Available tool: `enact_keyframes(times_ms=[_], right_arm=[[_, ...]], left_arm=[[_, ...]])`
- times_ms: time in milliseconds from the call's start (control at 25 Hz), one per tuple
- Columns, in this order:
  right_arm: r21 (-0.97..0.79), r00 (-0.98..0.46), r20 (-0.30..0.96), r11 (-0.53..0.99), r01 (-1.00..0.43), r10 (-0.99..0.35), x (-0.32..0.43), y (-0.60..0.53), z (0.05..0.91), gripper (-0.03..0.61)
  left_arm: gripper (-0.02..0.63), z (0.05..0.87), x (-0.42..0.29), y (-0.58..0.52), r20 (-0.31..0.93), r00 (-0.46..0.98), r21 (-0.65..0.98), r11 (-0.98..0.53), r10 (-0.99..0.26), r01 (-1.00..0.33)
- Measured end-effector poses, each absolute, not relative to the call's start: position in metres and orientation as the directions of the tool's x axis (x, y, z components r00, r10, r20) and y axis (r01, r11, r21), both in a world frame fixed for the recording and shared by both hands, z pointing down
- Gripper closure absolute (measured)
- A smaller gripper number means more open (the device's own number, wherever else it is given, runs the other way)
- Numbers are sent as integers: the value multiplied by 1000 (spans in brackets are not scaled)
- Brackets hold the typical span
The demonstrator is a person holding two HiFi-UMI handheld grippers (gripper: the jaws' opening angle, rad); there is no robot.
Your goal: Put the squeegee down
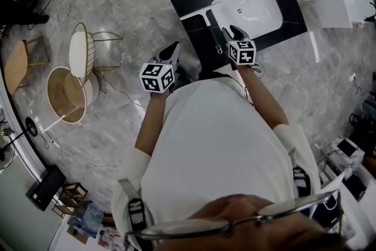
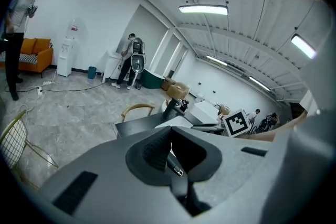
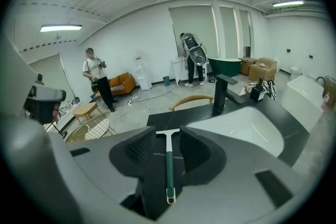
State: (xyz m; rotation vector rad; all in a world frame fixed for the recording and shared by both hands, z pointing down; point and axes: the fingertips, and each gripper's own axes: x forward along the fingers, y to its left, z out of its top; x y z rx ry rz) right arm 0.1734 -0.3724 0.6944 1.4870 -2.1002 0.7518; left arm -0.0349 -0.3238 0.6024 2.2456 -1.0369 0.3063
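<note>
The right tongs point(image 1: 235, 31) hang above the black bench point(image 1: 197, 0), jaws well apart and holding nothing. Looking along them, the squeegee point(image 3: 168, 165) shows in the gap. It lies flat on the bench beside the white sink point(image 3: 252, 131), blade away from the person and green handle toward them, clear of both pads. The left tongs point(image 1: 172, 50) are held just beside the bench's left edge. Their 2 jaws meet at the tips and grip nothing. The loop end of the squeegee handle shows through the hollow behind the tips, on the bench beyond.
</note>
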Motion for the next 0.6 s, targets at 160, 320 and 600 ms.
enact_keyframes(times_ms=[160, 320, 600], right_arm=[[-151, -297, 619, 260, -954, -727, 185, -370, 660, 443], [-172, -291, 592, 235, -957, -752, 197, -362, 625, 476], [-177, -302, 557, 244, -953, -774, 203, -339, 588, 519]], left_arm=[[609, 586, -33, -325, 434, 683, 445, -519, -588, -730], [609, 573, -30, -331, 408, 705, 441, -551, -580, -708], [609, 552, -19, -336, 370, 736, 429, -599, -567, -676]])
